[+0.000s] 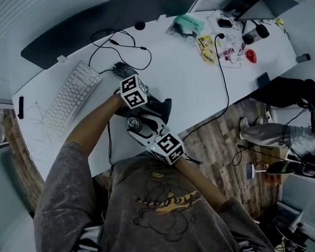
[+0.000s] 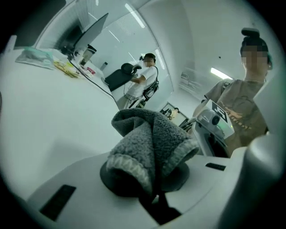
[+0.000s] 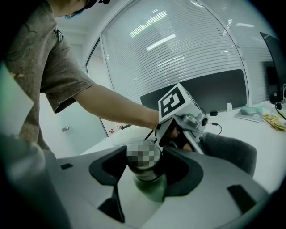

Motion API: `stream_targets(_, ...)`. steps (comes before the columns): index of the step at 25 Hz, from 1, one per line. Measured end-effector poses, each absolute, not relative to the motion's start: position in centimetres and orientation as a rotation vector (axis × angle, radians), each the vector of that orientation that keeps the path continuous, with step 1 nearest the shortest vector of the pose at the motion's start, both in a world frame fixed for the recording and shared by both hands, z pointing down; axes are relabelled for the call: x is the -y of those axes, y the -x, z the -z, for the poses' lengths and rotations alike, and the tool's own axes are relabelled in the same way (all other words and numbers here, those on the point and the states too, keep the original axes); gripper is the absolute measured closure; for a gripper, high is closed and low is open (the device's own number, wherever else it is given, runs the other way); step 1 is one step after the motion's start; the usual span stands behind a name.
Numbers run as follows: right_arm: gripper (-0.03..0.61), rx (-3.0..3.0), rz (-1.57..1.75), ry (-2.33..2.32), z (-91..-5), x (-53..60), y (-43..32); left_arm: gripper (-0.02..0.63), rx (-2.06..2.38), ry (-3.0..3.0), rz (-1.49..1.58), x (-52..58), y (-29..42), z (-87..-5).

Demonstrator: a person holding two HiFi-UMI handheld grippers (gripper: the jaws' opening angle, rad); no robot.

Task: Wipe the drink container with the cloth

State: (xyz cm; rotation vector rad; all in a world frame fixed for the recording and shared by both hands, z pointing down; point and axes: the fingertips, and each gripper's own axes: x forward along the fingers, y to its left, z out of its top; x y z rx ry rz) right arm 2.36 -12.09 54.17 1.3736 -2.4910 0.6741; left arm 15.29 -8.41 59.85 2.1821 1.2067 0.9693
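Observation:
In the right gripper view a green drink container (image 3: 150, 186) with a metal cap stands between the jaws of my right gripper (image 3: 144, 169), which is shut on its neck. My left gripper (image 2: 152, 181) is shut on a bunched grey cloth (image 2: 149, 143). From the head view both grippers meet above the white desk's near edge. There the left gripper (image 1: 148, 103) holds the dark cloth (image 1: 160, 108) just beside the container (image 1: 137, 124), which the right gripper (image 1: 142, 128) holds. Whether cloth and container touch I cannot tell. The container's lower body is hidden.
On the white desk (image 1: 192, 87) lie a white keyboard (image 1: 71, 97), black cables (image 1: 124, 44) and clutter at the far right (image 1: 221, 41). A dark curved monitor (image 1: 111, 17) stands at the back. Another person (image 1: 277, 129) sits on the right over the wooden floor.

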Motion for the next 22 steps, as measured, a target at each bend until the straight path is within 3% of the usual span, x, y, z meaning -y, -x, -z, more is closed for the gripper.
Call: stream_targets(22,0.327,2.469,-0.729,-1.437,-54.0,11.8,-2.4,0.554,-1.452,-1.815,-1.118,5.2,-13.3,-60.3)
